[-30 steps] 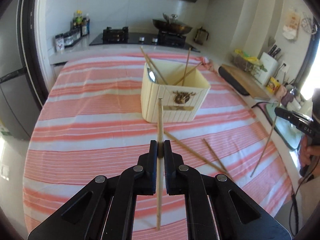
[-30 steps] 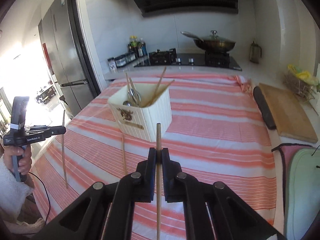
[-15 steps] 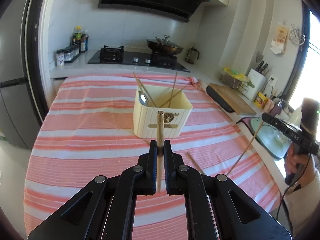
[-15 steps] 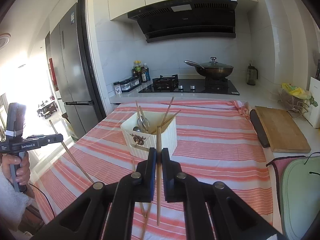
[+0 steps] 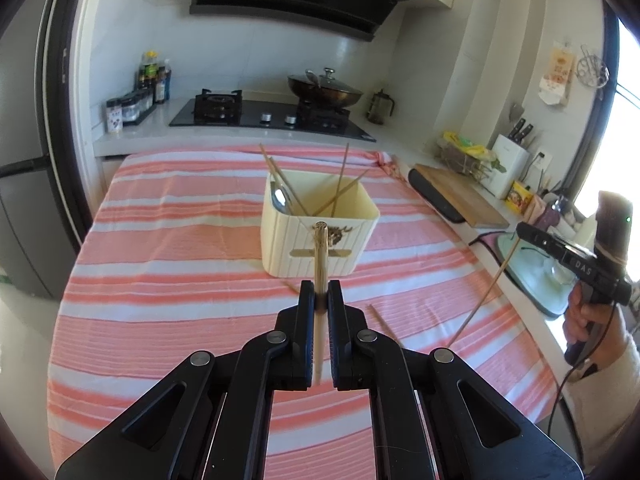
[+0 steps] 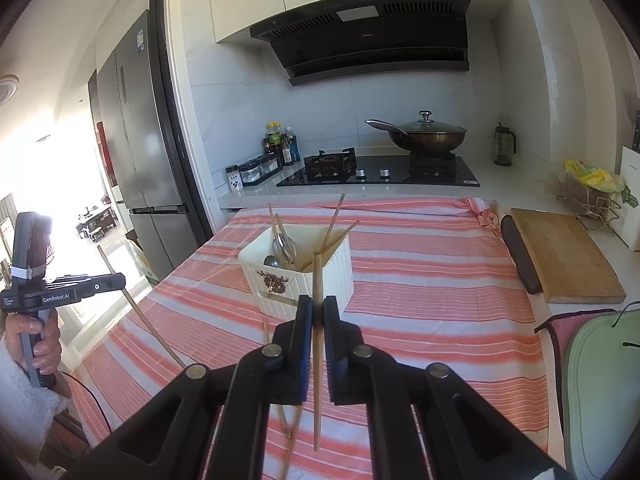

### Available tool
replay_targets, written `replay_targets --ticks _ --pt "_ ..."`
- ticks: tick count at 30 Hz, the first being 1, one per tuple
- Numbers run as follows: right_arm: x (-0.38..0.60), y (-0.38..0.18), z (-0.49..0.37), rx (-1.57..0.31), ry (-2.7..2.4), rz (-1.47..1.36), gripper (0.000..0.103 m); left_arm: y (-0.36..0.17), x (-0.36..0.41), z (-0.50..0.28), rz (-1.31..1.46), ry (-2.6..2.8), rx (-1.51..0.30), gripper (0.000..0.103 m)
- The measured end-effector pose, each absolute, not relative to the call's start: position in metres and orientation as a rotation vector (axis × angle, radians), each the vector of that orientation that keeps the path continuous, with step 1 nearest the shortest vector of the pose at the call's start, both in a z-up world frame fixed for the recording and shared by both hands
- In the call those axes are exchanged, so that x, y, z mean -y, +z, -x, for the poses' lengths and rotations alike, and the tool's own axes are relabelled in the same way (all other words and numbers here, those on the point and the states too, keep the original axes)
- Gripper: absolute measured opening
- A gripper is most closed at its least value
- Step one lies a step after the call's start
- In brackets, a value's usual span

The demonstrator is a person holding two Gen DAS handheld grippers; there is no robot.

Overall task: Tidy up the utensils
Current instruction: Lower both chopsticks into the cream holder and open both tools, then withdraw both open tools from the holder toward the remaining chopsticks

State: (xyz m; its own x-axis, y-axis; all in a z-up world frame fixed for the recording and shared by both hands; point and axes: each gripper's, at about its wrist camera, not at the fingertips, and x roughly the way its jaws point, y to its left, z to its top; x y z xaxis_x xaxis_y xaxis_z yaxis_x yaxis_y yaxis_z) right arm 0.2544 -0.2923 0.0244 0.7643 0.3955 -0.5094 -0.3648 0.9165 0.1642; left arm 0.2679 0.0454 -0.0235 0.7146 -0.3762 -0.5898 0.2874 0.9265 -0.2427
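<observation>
A cream utensil box stands on the striped tablecloth, holding several wooden chopsticks and metal spoons. My left gripper is shut on a wooden chopstick whose end points toward the box. My right gripper is shut on another chopstick, also aimed at the box. Each gripper shows in the other's view, held by a hand with its chopstick slanting down: the right gripper and the left gripper. Loose chopsticks lie on the cloth in front of the box.
A stove with a lidded wok and bottles lies behind the table. A wooden cutting board and a knife block stand on the right counter. A fridge stands at the left. A green mat lies near right.
Both grippers have risen and tilted up with their chopsticks, so the box and table look lower and farther. The chopstick seen in the other hand now slants instead of hanging near upright.
</observation>
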Motion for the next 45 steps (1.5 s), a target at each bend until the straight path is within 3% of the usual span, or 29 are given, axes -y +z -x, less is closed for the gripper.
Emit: replay_targets --ticks 10,17,21,28,29,31,33,36,40,45 --pt "0.287 0.055 -0.298 -0.506 0.41 -0.057 0.006 0.049 -0.043 -0.299 0.164 -0.373 -0.541 0.004" --pt "0.255 0.103 -0.347 -0.326 0.428 -0.114 0.006 0.089 -0.027 -0.366 0.162 -0.296 -0.398 0.004" --pt "0.227 0.106 -0.375 -0.248 0.414 -0.089 0.006 0.069 -0.016 -0.417 0.151 -0.249 -0.465 0.004" --pt "0.19 0.041 -0.449 -0.497 0.416 -0.06 0.006 -0.008 -0.002 -0.48 0.153 -0.236 -0.753 0.005" --pt "0.187 0.031 -0.459 -0.542 0.425 -0.072 0.007 -0.018 0.001 -0.485 0.154 -0.235 -0.793 0.007" --pt "0.185 0.012 -0.472 -0.63 0.427 -0.099 0.01 -0.034 0.001 -0.488 0.167 -0.231 -0.869 0.028" --pt "0.189 0.005 -0.474 -0.673 0.435 -0.132 0.013 -0.042 -0.005 -0.475 0.184 -0.23 -0.883 0.066" --pt "0.211 0.008 -0.447 -0.623 0.443 -0.152 0.049 -0.048 -0.017 -0.442 0.134 -0.214 -0.863 0.083" --pt "0.242 -0.012 -0.403 -0.656 0.423 -0.056 0.05 -0.084 -0.029 -0.388 0.083 -0.192 -0.918 0.089" --pt "0.282 -0.08 -0.326 -0.775 0.338 0.05 0.049 -0.153 -0.031 -0.32 0.129 -0.132 -0.991 0.09"
